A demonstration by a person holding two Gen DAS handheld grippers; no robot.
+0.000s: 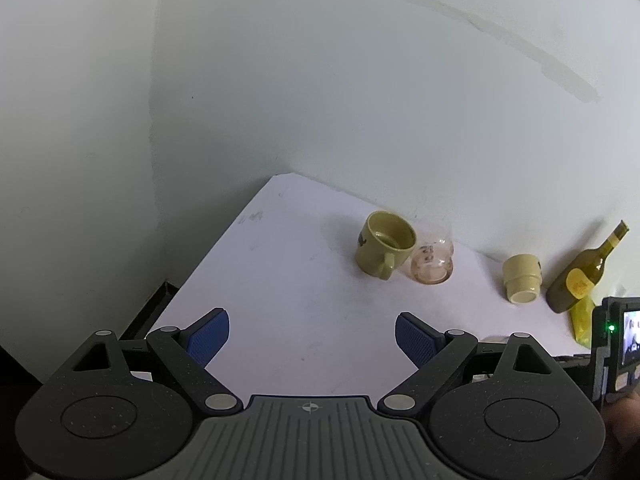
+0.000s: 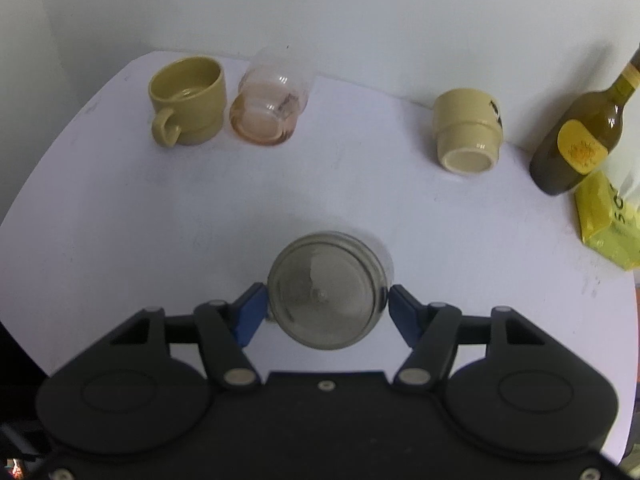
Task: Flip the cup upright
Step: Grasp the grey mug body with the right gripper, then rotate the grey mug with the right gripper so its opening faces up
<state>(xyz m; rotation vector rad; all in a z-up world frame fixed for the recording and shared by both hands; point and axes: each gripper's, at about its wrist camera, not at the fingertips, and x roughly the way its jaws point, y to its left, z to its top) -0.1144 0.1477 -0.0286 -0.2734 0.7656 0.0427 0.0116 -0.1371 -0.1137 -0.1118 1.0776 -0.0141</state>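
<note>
My right tool [image 2: 326, 306] is clamped on a clear glass cup [image 2: 326, 290], 1 blue pad [image 2: 250, 314] pressed to its left flank and the other pad on its right. The cup is tipped so that a round end faces my wrist camera; I cannot tell whether that is the base or the mouth. It hangs over the near middle of the white table [image 2: 120, 208], and I cannot tell whether it touches the surface or is lifted just clear.

My left tool [image 1: 312, 338] is spread wide with nothing between its 2 blue pads [image 1: 210, 338], held above the near part of the table [image 1: 280, 280].

Along the back, near the wall, an olive mug [image 2: 188, 102] stands upright with its handle turned toward me. Just beside it on the right, touching or nearly so, a pinkish clear tumbler [image 2: 270, 110] lies tipped, its bottom facing me. Well to the right, a cream cup [image 2: 468, 134] also lies on its side with its base toward me and a dark mark on its wall. Further right, a green glass bottle [image 2: 584, 136] with a yellow label leans back toward the wall, and a yellow packet [image 2: 608, 220] sits in front of it at the table's right edge.

In the left view, the same mug [image 1: 384, 250], tumbler [image 1: 434, 262], cream cup [image 1: 522, 282] and bottle [image 1: 584, 274] line the far side.
</note>
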